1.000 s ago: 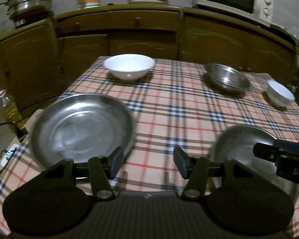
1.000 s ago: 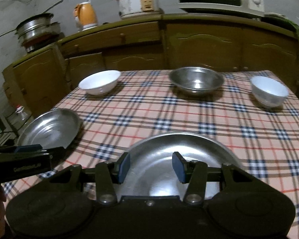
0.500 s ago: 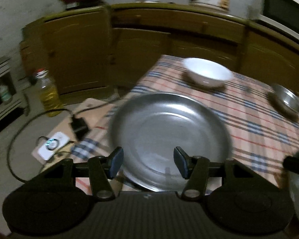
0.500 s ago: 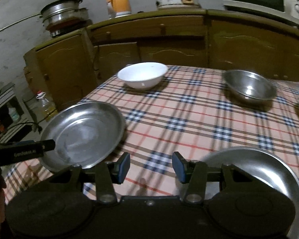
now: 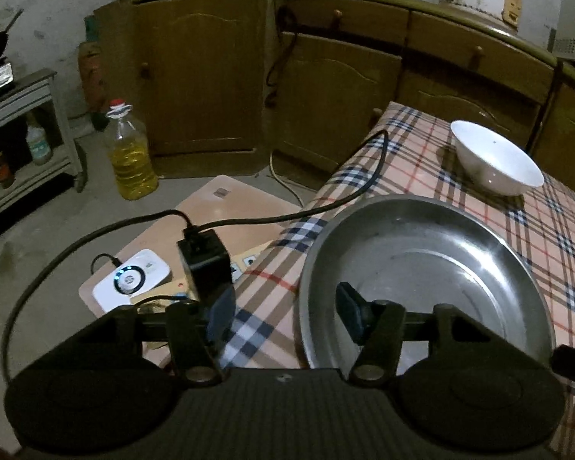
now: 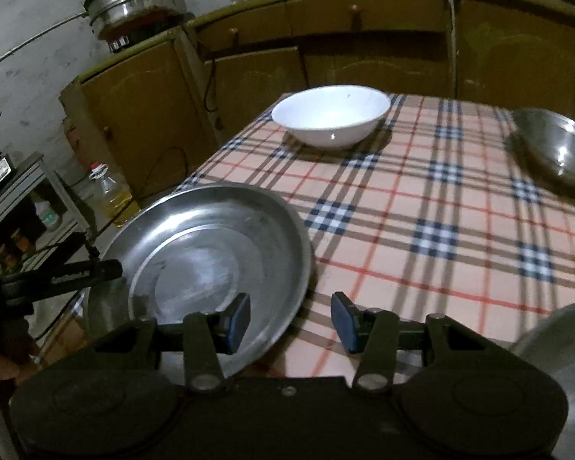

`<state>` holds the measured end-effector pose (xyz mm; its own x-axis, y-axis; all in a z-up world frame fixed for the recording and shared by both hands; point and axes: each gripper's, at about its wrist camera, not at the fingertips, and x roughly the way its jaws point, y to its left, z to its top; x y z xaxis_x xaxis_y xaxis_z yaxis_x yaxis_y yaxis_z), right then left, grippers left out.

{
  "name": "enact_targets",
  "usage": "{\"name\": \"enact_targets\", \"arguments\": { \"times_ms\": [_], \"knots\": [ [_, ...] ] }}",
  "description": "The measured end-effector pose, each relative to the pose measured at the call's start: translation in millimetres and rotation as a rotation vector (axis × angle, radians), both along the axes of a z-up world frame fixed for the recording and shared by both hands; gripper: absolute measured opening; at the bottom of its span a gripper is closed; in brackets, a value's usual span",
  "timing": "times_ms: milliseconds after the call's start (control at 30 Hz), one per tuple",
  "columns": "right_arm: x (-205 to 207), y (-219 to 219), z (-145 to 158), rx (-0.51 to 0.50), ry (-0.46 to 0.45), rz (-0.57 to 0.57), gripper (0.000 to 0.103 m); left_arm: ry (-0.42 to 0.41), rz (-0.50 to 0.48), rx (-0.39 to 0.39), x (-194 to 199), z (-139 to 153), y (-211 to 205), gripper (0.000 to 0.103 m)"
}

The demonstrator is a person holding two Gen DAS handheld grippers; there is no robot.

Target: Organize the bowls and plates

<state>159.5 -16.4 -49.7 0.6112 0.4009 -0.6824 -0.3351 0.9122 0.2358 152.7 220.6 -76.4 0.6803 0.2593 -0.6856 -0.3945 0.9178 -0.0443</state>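
Note:
A wide steel plate (image 5: 421, 276) lies at the left edge of the checked table (image 5: 556, 230). My left gripper (image 5: 283, 314) straddles its left rim; the jaws are closing and the pads stand apart from the metal. My right gripper (image 6: 291, 322) hangs open over the same steel plate (image 6: 211, 253), with the plate's near right rim below the gap. The left gripper's fingers (image 6: 84, 274) reach in at the plate's left side. Farther back sit a white bowl (image 6: 329, 115) and a steel bowl (image 6: 556, 145). A second steel plate (image 6: 563, 345) shows at the lower right.
Off the table's left edge stands a low wooden stool (image 5: 226, 199) with a black adapter (image 5: 207, 264), a white device (image 5: 130, 278) and cables. An oil bottle (image 5: 130, 153) stands on the floor. Brown cabinets (image 5: 211, 84) line the back wall, and a shelf (image 5: 23, 122) is far left.
Both grippers have swung left across the table. The left-hand steel plate, off to the side before, now lies under both grippers, with its left rim between the left fingers.

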Motion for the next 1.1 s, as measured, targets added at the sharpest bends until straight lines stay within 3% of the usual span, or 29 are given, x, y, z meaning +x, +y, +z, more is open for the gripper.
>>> {"name": "enact_targets", "arguments": {
  "times_ms": [133,200,267,333,433,567,1100],
  "knots": [
    [12,8,-10,0.022,0.036,0.0,0.057,-0.006,-0.023,0.002,3,-3,-3,0.035],
    [18,10,-16,0.036,0.061,0.005,0.045,-0.011,-0.054,-0.007,2,-3,-6,0.021],
    [20,11,-19,0.035,0.069,-0.011,0.028,-0.009,-0.065,0.025,2,-4,-12,0.021],
    [21,7,-20,0.039,0.068,-0.032,0.019,-0.016,-0.065,0.022,0,-4,-11,0.019],
    [19,-1,-18,0.044,0.072,-0.05,0.019,-0.038,-0.085,0.0,-6,-1,-14,0.017],
    [10,-16,-12,0.027,0.067,-0.083,0.019,-0.048,-0.141,0.039,-12,4,-34,0.017],
    [-60,-107,50,-0.047,-0.094,-0.185,0.019,-0.122,-0.281,0.02,-48,45,-121,0.017]
  ]
}}
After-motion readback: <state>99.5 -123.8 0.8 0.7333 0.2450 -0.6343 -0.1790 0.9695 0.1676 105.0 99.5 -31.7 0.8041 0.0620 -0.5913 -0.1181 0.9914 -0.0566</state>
